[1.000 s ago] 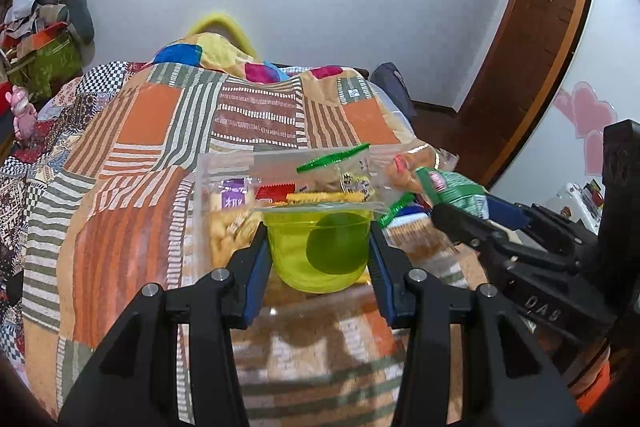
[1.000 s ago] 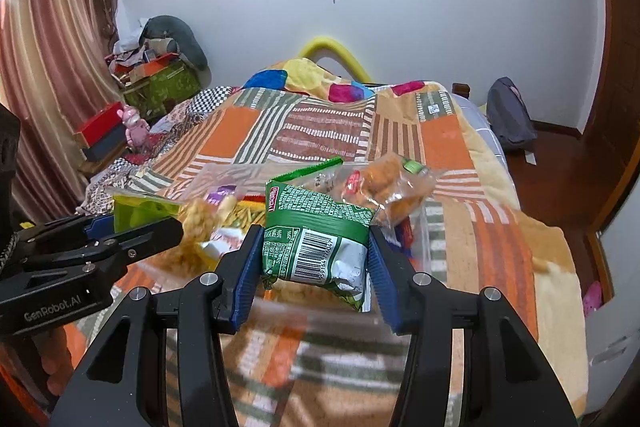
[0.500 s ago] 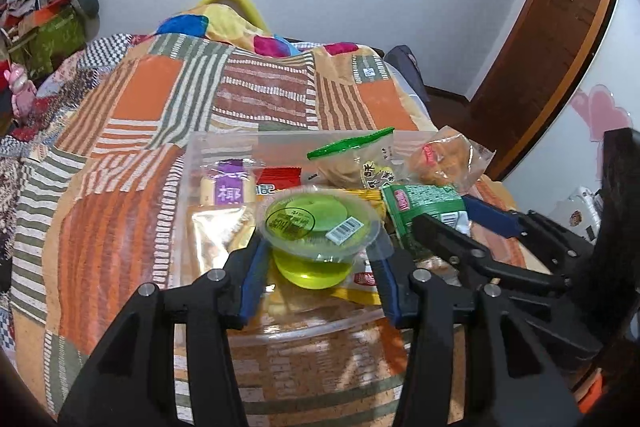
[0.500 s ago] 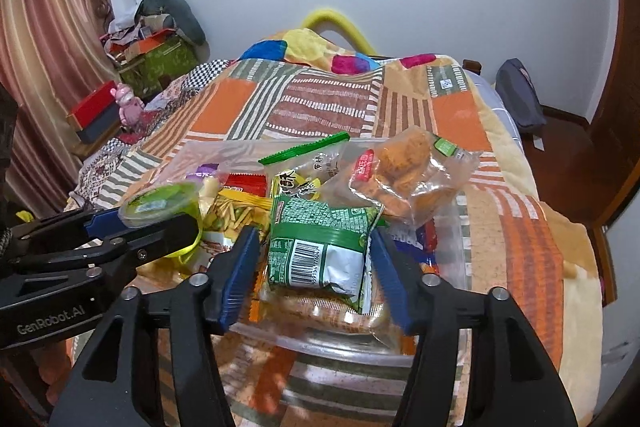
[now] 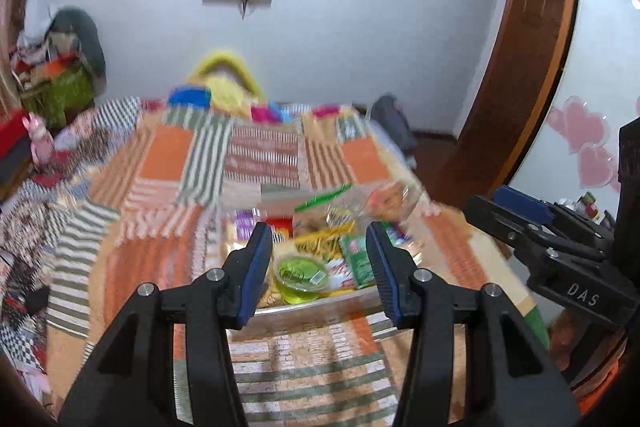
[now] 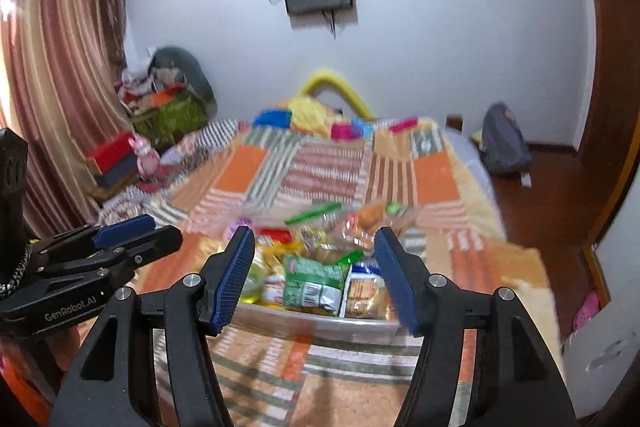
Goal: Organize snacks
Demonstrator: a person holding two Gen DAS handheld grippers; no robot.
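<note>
A clear plastic bin (image 5: 304,307) full of snack packs sits on the patchwork bed. A green jelly cup (image 5: 300,277) lies at its near edge, below and beyond my left gripper (image 5: 320,269), which is open and holds nothing. In the right wrist view a green packet with a barcode (image 6: 314,281) lies in the bin (image 6: 320,323) next to a biscuit pack (image 6: 364,291). My right gripper (image 6: 316,279) hovers above them, open and empty. A clear bag of orange snacks (image 6: 368,223) rests at the bin's far side. Both views are motion-blurred.
The patchwork bed cover (image 5: 260,155) stretches away behind the bin. A grey backpack (image 6: 506,143) sits on the wooden floor right of the bed, near a brown door frame (image 5: 520,67). Cluttered boxes (image 6: 168,107) and a curtain (image 6: 60,87) stand on the left.
The left gripper let go of the jelly cup and the right let go of the green packet; both items now lie in the bin. Both grippers rose and pulled back.
</note>
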